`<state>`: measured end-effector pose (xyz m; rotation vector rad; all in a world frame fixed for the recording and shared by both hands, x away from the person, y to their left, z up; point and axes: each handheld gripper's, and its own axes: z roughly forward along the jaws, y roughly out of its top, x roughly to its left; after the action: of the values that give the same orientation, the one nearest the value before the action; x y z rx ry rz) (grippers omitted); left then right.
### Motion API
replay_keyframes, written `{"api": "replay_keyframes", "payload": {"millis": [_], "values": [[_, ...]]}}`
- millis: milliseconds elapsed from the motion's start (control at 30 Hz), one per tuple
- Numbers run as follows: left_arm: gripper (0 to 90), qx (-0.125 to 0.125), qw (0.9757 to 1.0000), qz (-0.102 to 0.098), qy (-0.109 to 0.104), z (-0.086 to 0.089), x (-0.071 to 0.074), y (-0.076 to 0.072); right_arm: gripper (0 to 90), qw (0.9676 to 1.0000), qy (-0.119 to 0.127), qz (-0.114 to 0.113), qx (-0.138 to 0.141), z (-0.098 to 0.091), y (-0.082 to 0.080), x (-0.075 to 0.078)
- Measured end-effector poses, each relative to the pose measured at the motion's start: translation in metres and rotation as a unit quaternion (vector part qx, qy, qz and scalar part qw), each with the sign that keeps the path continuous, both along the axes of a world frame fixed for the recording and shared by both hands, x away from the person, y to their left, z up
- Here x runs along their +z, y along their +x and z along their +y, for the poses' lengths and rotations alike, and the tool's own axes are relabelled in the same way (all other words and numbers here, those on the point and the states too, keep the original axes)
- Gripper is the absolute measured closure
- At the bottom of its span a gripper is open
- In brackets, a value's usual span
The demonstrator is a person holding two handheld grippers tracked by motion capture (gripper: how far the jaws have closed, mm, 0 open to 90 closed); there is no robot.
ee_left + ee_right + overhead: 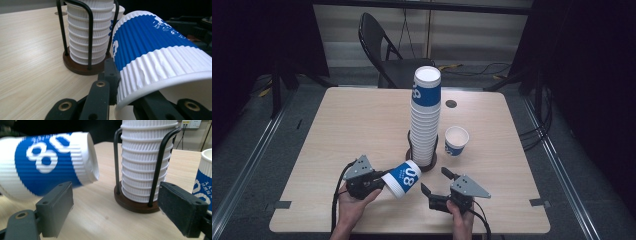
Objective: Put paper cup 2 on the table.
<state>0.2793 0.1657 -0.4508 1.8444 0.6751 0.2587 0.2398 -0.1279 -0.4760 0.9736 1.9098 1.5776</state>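
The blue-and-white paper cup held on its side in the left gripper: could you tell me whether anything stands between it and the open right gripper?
Nothing visible does. The paper cup hangs over bare table, and the right gripper has only open tabletop before it; the cup stack stands farther back.

My table (362, 120) sits evenly lit from above while the room around it is dark; shadows are faint; the cup (50, 162) I hold blurs in my right gripper view; my near jaws look soft.
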Motion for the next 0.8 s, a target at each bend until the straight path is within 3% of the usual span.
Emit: {"api": "replay_keyframes", "payload": {"millis": [67, 200, 233, 367, 467, 633, 800], "values": [[85.7, 0.004, 0.9999, 0.005, 0.009, 0.000, 0.004, 0.003, 13.2, 0.9995, -0.029, -0.008, -0.003, 0.003, -0.002, 0.000], [85.8, -0.014, 0.9991, 0.018, 0.036, -0.005, 0.017, 0.012, 13.6, 0.9973, -0.070, -0.022, 0.002, 0.010, -0.005, 0.000], [85.8, -0.017, 0.9987, 0.021, 0.044, -0.006, 0.020, 0.013, 13.6, 0.9972, -0.071, -0.023, 0.006, 0.011, -0.005, 0.000], [85.9, -0.019, 0.9973, 0.031, 0.064, -0.010, 0.025, 0.016, 13.7, 0.9930, -0.109, -0.039, 0.025, 0.017, -0.008, 0.003], [85.9, -0.028, 0.9952, 0.045, 0.082, -0.013, 0.027, 0.019, 13.7, 0.9888, -0.139, -0.048, 0.025, 0.021, -0.010, 0.003], [85.8, -0.045, 0.9917, 0.061, 0.104, -0.018, 0.030, 0.022, 13.4, 0.9853, -0.158, -0.053, 0.035, 0.023, -0.012, 0.000], [85.4, -0.050, 0.9873, 0.073, 0.131, -0.023, 0.031, 0.025, 13.2, 0.9786, -0.192, -0.066, 0.033, 0.028, -0.014, -0.002]]}}
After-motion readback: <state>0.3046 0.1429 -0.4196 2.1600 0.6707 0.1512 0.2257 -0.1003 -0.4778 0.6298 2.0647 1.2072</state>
